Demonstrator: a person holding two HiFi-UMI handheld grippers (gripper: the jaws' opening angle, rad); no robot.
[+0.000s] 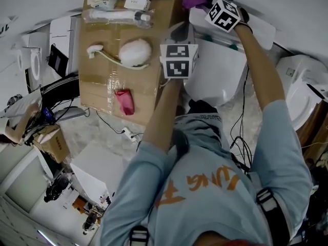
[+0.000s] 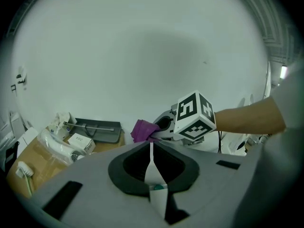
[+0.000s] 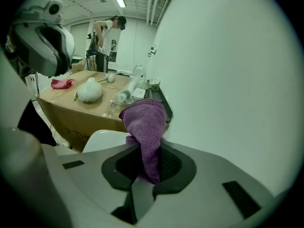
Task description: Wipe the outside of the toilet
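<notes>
The right tongs [image 3: 142, 151] are clamped on a purple terry cloth [image 3: 145, 120], which bunches up above the tips and hangs down between the dark pads. In the head view this cloth sits at the far top of the white ceramic toilet [image 1: 212, 76], close against the white wall [image 3: 228, 80] - whether it touches the porcelain I cannot tell.

The left tongs [image 2: 151, 148] are drawn together and hold nothing, with only a thin pale slit left between them. They hang over the toilet, just on the near side of the right tongs, whose marker cube and cloth show ahead in the left gripper view.

The toilet stands directly beside a brown cardboard box [image 1: 102, 81] that serves as a tabletop, on its right in the head view. On this box lie a white fluffy pad [image 1: 136, 52], a white-headed brush [image 1: 95, 50], a crumpled pink rag [image 1: 124, 101], a long white tube [image 1: 115, 15] and a small white carton [image 1: 136, 4] - all well apart from both tongs.
</notes>
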